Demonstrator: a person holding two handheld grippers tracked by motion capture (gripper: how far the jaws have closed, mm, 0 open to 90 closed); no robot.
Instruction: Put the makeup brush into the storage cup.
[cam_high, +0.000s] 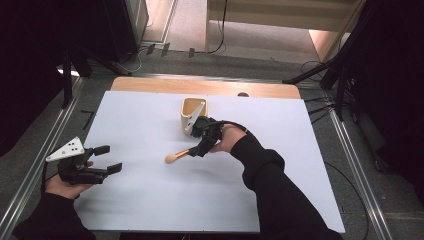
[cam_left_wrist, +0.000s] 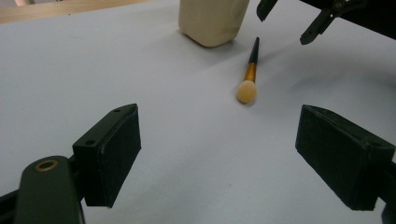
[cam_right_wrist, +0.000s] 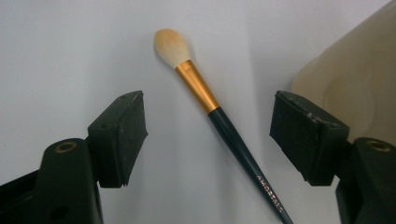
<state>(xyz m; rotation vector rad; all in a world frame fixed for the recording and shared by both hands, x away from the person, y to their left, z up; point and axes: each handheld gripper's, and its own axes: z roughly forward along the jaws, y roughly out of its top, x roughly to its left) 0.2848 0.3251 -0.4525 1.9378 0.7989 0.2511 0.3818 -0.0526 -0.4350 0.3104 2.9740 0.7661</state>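
Note:
A makeup brush (cam_high: 177, 156) with a cream head, gold ferrule and dark handle lies flat on the white sheet (cam_high: 150, 200), just in front of a cream cup (cam_high: 192, 112). My right gripper (cam_high: 196, 137) is open and hangs over the handle end, one jaw on each side of the brush (cam_right_wrist: 205, 98). Neither jaw touches it, and the cup (cam_right_wrist: 355, 79) is close by the right jaw. My left gripper (cam_high: 110, 158) is open near the sheet's left edge with nothing between its jaws. It faces the brush (cam_left_wrist: 250, 74), the cup (cam_left_wrist: 212, 21) and the right gripper (cam_left_wrist: 287, 21).
The white sheet covers a wooden table whose bare far edge (cam_high: 200, 86) shows behind the cup. Metal rails (cam_high: 350, 150) run along both sides of the table. Cables and dark stands (cam_high: 345, 75) are on the floor beyond.

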